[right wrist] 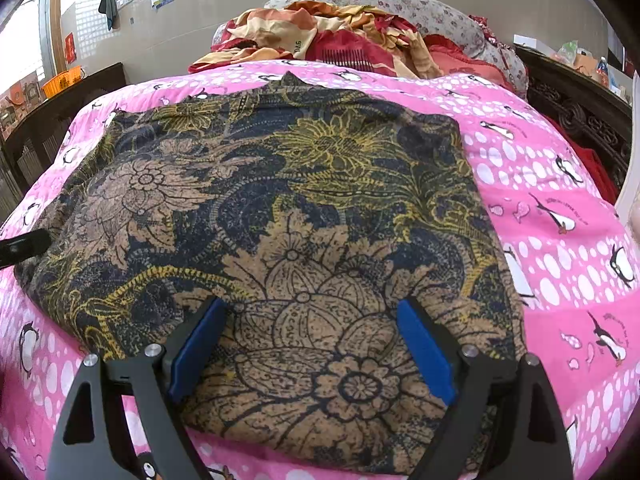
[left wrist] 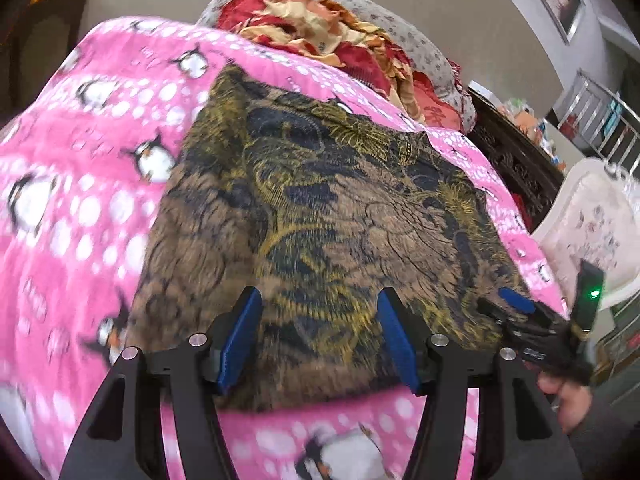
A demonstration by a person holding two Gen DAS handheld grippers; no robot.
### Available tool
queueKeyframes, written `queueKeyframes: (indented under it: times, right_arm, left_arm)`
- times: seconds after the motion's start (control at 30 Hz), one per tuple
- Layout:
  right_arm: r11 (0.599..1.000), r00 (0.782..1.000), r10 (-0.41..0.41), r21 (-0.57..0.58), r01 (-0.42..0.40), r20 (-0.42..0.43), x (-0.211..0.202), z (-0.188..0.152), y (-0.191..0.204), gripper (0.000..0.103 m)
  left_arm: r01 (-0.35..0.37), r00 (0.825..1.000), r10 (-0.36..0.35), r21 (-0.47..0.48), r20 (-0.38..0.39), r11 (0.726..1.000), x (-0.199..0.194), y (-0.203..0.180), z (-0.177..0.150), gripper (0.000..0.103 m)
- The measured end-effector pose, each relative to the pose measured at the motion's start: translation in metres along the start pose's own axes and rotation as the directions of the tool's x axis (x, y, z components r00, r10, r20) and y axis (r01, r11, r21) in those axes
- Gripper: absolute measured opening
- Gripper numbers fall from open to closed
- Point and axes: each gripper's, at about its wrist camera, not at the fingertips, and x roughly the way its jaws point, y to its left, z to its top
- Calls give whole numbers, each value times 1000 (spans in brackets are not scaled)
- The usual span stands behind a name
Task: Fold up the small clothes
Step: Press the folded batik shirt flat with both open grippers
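Looking down both wrist cameras, I have one garment [right wrist: 280, 216] in front of me, a dark floral-print piece in brown, navy and yellow, lying spread on the pink penguin blanket [right wrist: 560, 200] that covers the bed. It sits roughly flat, with its near hem toward me and what looks like a collar point at the far edge. I cannot tell whether any fold has been made; the outline reads as a broad rectangle, so I judge the folding to be at an early stage, with most of it left to do.

My left claw [left wrist: 320, 340] hovers over the near hem, its blue pads apart at a middling gap with nothing clamped between them. My right claw [right wrist: 312, 348] stands spread wide over the near part of the cloth, pads either side of a large flower motif, not pinching it. In the left view the right claw shows at the right edge of the garment, with a hand [left wrist: 568, 400] behind it.

Count: one garment to fold, one blanket, two claws. Behind, a heap of red and cream bedding [right wrist: 340, 36] rests against a floral pillow [right wrist: 420, 8]; I count no second small garment waiting.
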Motion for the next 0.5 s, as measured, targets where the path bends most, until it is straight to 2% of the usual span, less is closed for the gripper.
queueKeyframes:
  times: [0.13,0.3,0.37,0.5]
  right_arm:
    - [1000,1000,-1,-1,1,1,0,0,0,90]
    - [1000,1000,-1,-1,1,1,0,0,0,90]
    - [1000,1000,0,-1,0,1,0,0,0,90]
    - [1000,1000,-1,-1,1,1,0,0,0,90]
  left_arm:
    - [21,999,-22,-26,-28,999,-19,-1,-18,41]
    - [37,996,-43,-79,-72,996,-29,7,-57,40]
    - [57,998,-59,-76,-25,995,-34,8,-64,40]
    - [64,998,-65,-93,-10,994,-31,9,-63,41]
